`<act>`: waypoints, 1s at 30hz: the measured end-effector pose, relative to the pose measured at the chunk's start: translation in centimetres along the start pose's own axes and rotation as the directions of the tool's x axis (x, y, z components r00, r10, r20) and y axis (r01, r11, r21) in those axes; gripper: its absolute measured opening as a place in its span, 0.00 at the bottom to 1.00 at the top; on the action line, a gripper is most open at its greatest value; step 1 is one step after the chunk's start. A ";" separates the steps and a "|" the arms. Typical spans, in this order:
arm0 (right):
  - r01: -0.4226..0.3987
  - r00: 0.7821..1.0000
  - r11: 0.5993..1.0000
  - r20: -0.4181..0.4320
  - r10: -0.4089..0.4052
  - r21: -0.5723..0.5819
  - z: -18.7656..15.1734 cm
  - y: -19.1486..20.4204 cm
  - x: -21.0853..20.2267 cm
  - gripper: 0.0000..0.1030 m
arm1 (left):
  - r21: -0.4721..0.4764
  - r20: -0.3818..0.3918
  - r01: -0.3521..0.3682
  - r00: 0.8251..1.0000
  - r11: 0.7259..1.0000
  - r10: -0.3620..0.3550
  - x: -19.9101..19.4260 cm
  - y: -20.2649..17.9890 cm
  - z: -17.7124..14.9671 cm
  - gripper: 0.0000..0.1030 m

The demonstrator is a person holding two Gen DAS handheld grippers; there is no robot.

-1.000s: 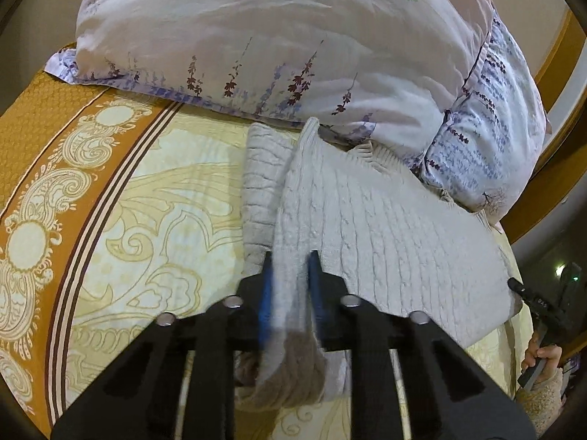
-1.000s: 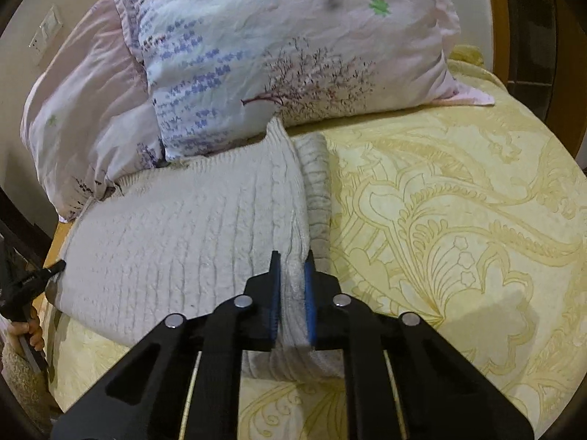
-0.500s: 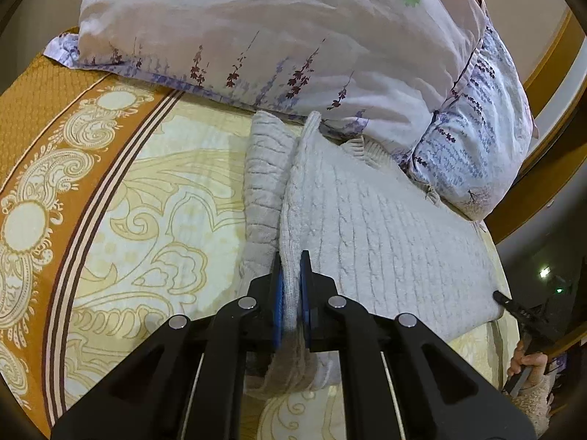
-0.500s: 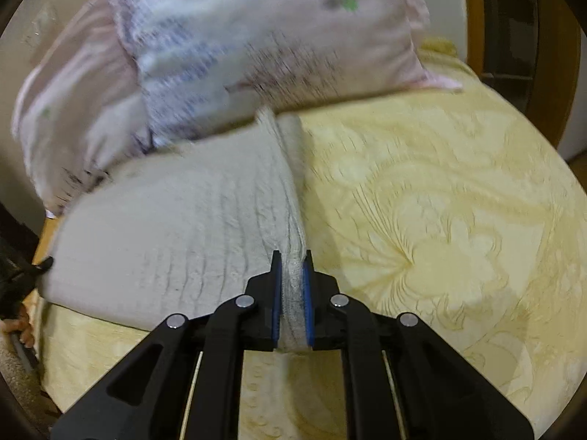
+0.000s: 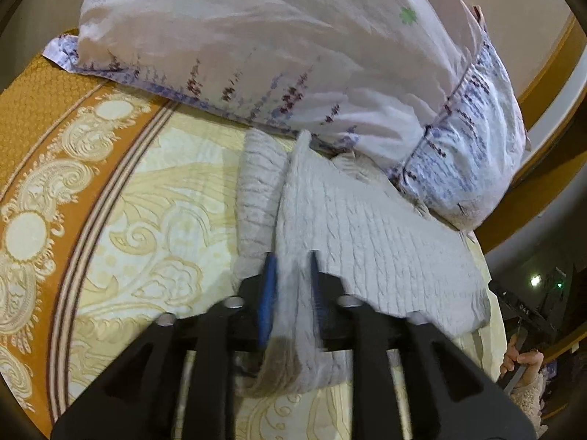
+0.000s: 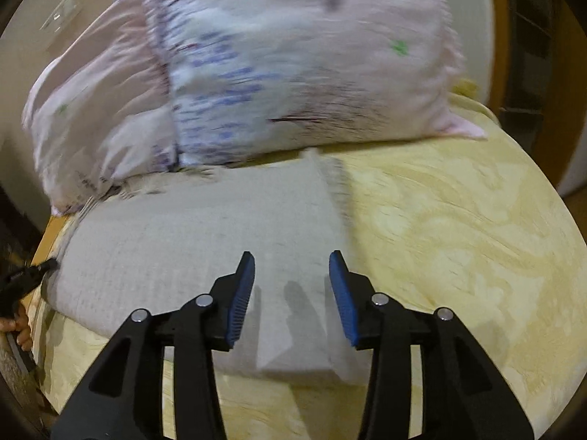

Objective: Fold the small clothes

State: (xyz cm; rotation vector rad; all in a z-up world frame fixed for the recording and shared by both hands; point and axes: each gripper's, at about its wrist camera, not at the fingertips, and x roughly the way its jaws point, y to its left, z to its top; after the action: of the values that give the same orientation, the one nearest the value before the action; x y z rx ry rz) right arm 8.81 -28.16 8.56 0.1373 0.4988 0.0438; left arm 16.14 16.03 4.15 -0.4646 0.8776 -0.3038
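Note:
A pale grey cable-knit sweater (image 5: 370,242) lies spread on the yellow patterned bed, its far edge against the pillows. In the left wrist view my left gripper (image 5: 291,264) has its blue pads a little apart around a raised fold of the sweater's near left edge; the view is blurred. In the right wrist view the sweater (image 6: 190,242) lies flat, and my right gripper (image 6: 291,267) is open and empty just above its near right corner.
Two floral pillows (image 5: 279,58) (image 6: 293,58) lie stacked at the head of the bed. The bedspread has an orange border (image 5: 47,117) on the left and yellow cloth (image 6: 458,242) on the right. A wooden bed frame (image 5: 543,73) runs behind.
My right gripper has opened and let go of the sweater's edge, which now lies flat. My left gripper's pads have parted from tightly shut, with the fold still between them.

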 end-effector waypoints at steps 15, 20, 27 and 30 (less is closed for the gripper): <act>-0.032 0.998 0.977 -0.064 0.019 -0.211 -0.1 9.4 6.1 0.50 | -0.113 -0.046 0.012 0.999 0.994 -0.018 3.3 1.5 2.7 0.61; -0.046 0.998 0.980 -0.039 0.039 -0.193 0.3 10.0 6.3 0.50 | -0.113 -0.045 -0.010 0.999 0.994 0.005 4.3 1.5 2.8 0.61; -0.025 0.997 0.980 -0.075 0.010 -0.197 0.8 11.8 9.0 0.58 | -0.112 -0.051 -0.016 0.999 0.994 0.011 4.5 1.3 2.9 0.60; -0.016 0.998 0.984 -0.057 0.006 -0.178 1.1 12.1 8.7 0.58 | -0.129 -0.058 -0.008 0.998 0.992 0.001 4.5 1.4 2.9 0.60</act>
State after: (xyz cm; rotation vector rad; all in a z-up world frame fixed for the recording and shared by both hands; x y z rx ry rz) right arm 16.88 -15.60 7.07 -0.0368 0.5483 0.1029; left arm 21.25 15.97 2.01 -0.5763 0.9585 -0.2580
